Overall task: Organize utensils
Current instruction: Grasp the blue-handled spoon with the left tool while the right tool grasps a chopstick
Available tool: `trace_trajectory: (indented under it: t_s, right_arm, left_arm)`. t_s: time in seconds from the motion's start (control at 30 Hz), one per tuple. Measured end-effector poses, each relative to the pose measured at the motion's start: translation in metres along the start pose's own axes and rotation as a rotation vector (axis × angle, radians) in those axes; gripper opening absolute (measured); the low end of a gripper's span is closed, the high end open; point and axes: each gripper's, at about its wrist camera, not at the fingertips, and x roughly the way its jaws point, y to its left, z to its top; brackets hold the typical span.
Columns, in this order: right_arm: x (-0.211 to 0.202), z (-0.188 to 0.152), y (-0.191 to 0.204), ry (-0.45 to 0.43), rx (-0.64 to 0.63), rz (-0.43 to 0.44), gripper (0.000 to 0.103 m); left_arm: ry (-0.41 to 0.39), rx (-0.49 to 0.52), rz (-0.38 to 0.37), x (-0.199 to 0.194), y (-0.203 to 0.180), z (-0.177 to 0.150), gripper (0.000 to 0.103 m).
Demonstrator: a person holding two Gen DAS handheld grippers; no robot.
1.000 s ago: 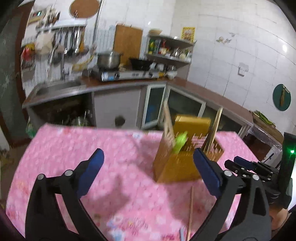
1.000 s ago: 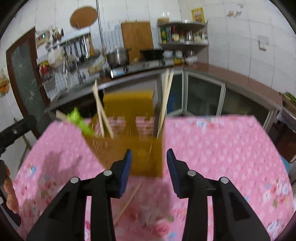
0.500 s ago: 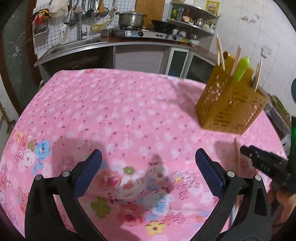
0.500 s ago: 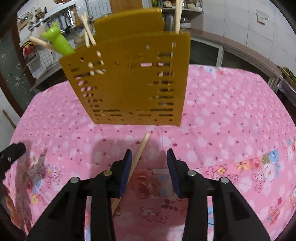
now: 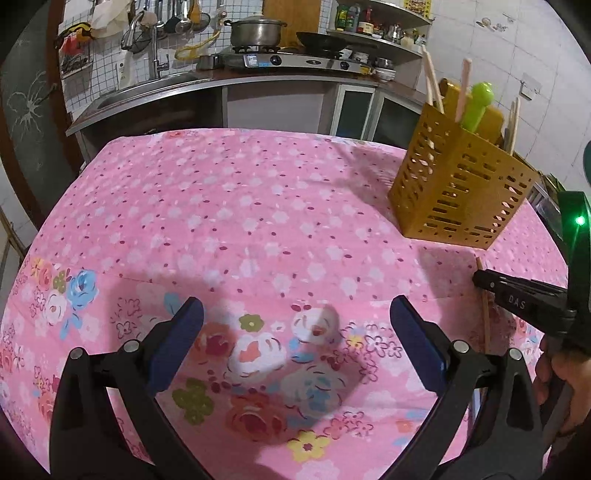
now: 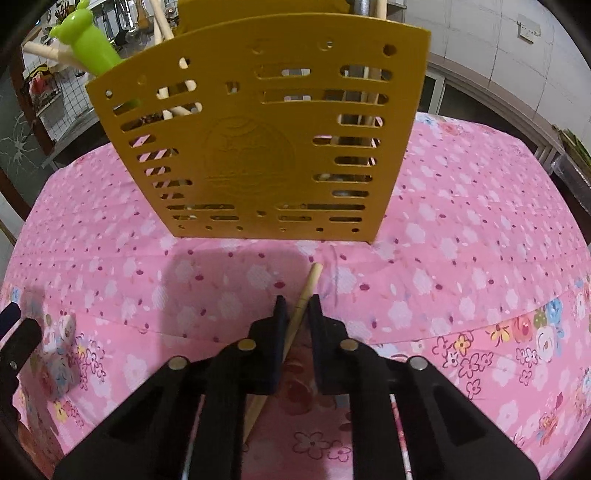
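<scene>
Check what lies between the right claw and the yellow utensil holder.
Only the chopstick's free end and bare pink tablecloth, per the right wrist view.

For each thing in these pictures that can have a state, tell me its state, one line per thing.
left gripper: open, empty, above the tablecloth.
right gripper: nearly shut around the chopstick; contact unclear.
chopstick: lying flat on the tablecloth, tip toward the holder.
utensil holder: upright, holding several wooden sticks.
green utensil: standing in the holder, leaning.
pot: lid on, on the stove.
</scene>
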Motion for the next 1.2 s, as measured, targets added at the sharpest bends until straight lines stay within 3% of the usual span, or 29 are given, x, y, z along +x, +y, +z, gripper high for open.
trace_trajectory:
  t_s: [0.1,0.6,0.87,1.03,1.2]
  right_arm:
    - [-0.003,0.0,-0.007,0.006,0.003,0.027,0.006]
    - [-0.032,-0.027,-0.1,0.027,0.027,-0.012,0.006]
    - [-0.04,-0.044,-0.124,0.045,0.041,0.014,0.006]
    - [-0.045,-0.048,-0.125,0.053,0.032,0.031,0.006]
    - [-0.046,-0.049,-0.127,0.073,0.024,0.035,0.006]
  left_arm:
    - [0.003,0.009,-0.016,-0.004,-0.01,-0.001,0.098]
    - [0.148,0.117,-0.13,-0.009,-0.096,-0.034,0.095]
    - [0.281,0.198,-0.142,-0.001,-0.13,-0.055,0.049]
    - [0.321,0.197,-0.115,0.013,-0.136,-0.05,0.043]
    - [0.359,0.193,-0.088,0.026,-0.137,-0.035,0.014]
